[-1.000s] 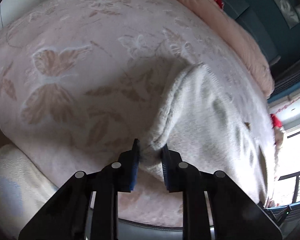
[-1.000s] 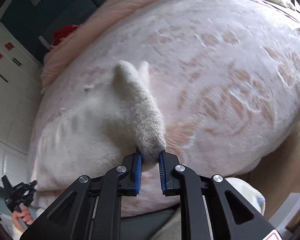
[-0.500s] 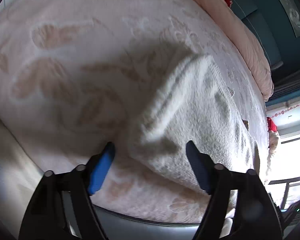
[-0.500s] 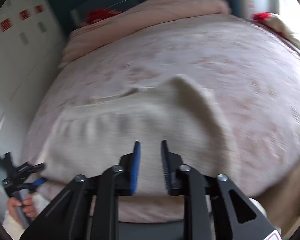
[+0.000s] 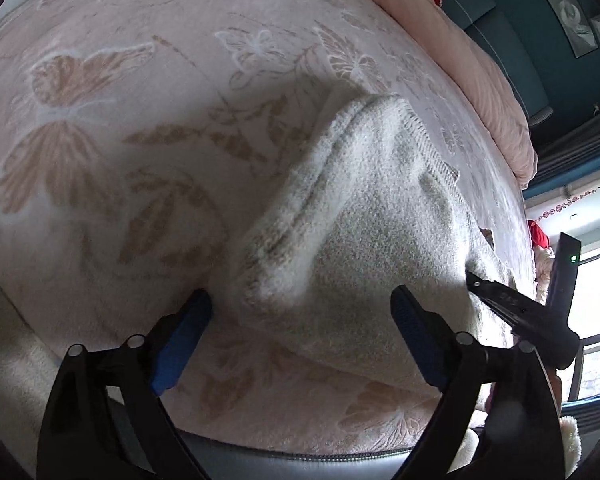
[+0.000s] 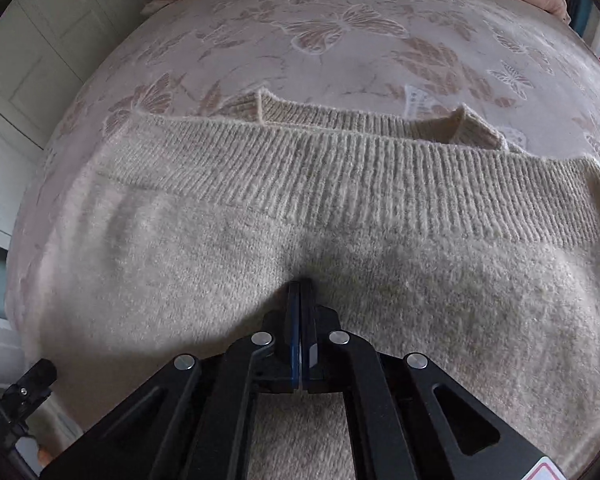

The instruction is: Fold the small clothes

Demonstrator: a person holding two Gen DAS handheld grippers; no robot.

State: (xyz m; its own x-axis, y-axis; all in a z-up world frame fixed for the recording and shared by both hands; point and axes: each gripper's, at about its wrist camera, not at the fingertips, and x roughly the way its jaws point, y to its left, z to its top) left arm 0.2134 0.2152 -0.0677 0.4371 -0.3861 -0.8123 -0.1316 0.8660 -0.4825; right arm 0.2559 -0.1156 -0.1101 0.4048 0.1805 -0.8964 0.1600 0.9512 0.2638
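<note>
A bed (image 5: 148,128) wears a pink bedspread (image 6: 380,52) patterned with butterflies. A pink quilt (image 5: 472,64) lies along its far edge, a teal wall (image 5: 540,40) beyond it. White cupboard doors (image 6: 48,40) stand beside the bed.

Butterfly-print bedspread (image 5: 148,128), teal wall (image 5: 512,20), bright window (image 5: 596,292)

sweater (image 6: 340,280) lower part behind right tongs (image 6: 300,286), right edge cropped

A bed (image 5: 100,128) with a pink butterfly-print cover carries a cream knit sweater (image 6: 260,240) lying flat.
</note>
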